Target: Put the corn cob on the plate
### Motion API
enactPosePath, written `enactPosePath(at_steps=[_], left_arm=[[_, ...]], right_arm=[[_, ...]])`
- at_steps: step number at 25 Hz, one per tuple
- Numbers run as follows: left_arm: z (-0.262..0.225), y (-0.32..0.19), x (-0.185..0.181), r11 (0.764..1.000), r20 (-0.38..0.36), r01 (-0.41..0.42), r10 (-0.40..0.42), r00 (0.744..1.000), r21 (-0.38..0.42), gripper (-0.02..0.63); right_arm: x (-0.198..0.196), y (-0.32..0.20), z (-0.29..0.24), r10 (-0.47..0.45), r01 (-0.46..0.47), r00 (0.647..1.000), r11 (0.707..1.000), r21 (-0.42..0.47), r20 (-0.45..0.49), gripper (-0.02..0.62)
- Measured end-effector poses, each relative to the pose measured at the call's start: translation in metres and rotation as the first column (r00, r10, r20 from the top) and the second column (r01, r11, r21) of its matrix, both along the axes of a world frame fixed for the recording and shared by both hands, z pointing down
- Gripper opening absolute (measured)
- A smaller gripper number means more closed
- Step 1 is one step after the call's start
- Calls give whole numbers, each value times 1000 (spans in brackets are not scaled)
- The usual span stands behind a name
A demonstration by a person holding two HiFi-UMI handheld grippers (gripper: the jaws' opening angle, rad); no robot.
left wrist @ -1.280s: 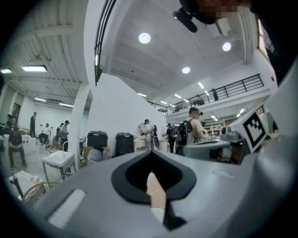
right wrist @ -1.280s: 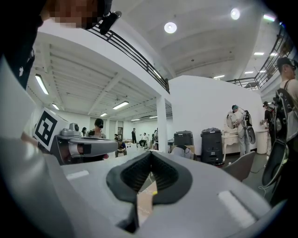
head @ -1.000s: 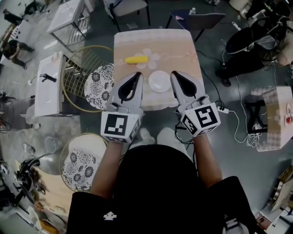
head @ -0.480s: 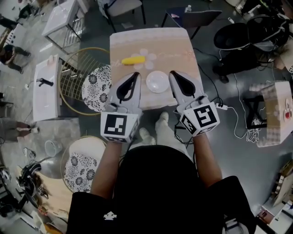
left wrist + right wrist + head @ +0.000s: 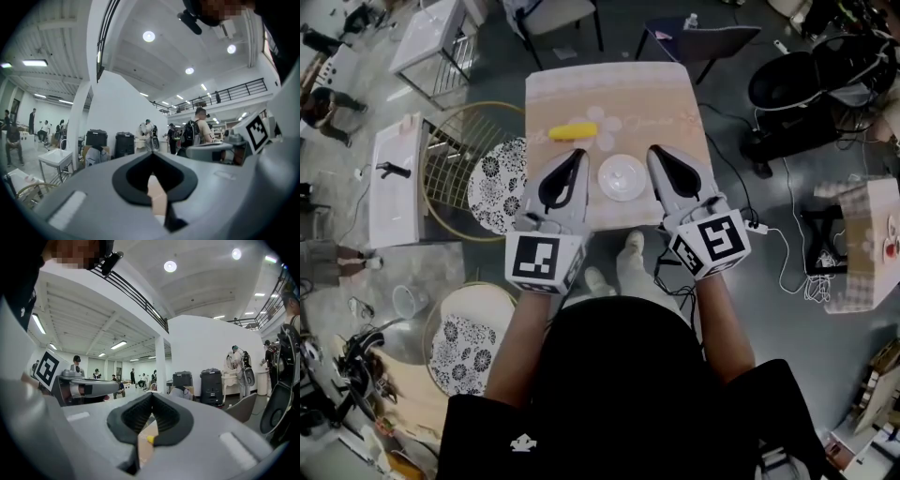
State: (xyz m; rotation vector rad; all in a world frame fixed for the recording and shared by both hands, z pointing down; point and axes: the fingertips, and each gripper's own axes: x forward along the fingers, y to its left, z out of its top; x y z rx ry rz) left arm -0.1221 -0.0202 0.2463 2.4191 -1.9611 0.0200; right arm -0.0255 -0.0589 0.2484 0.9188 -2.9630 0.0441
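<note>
A yellow corn cob point(image 5: 573, 132) lies on the small table point(image 5: 675, 94) with a pale floral cloth, left of centre. A white plate point(image 5: 622, 176) sits nearer the table's front edge, empty. My left gripper point(image 5: 579, 153) is held level above the table's front left, just short of the cob, shut with nothing in it. My right gripper point(image 5: 654, 150) hovers to the right of the plate, also shut and empty. In the left gripper view the gripper point(image 5: 151, 152) has its jaws closed tip to tip. The right gripper point(image 5: 152, 394) shows the same, with a bit of the corn cob point(image 5: 150, 439) seen below.
A dark chair point(image 5: 703, 42) stands behind the table. A round wire stool with a floral cushion point(image 5: 497, 169) stands at the table's left, another point(image 5: 461, 345) nearer me. A white side table point(image 5: 397, 178) is further left. Cables point(image 5: 787, 253) and a black chair point(image 5: 802, 84) are at the right.
Both grippers have come a little forward over the table's front edge, so the cob and plate sit slightly nearer in the head view. The jaws stay shut.
</note>
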Motion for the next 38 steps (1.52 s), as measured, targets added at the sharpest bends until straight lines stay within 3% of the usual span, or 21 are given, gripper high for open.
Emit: enactPosePath(at_steps=[7,23,30,38], left_arm=[[-2,-33,6,1000,17,-10,10,1000,-9,8],[13,-102,11,994,22,95,-94,995,-49,9],[20,-106,1,979,19,194,-193,981,-58,9],[25,-108,-4,981,19,173,-172,985,-87,9]], right_arm=[[-3,-29,-3,-45,45,999,999,14,1,2],[4,-105,7,-141,142,989,990,-7,48,3],[6,-122,18,-169,170,984,985,-27,55,2],[-4,-127,26,-187,190,981,980,-53,47,3]])
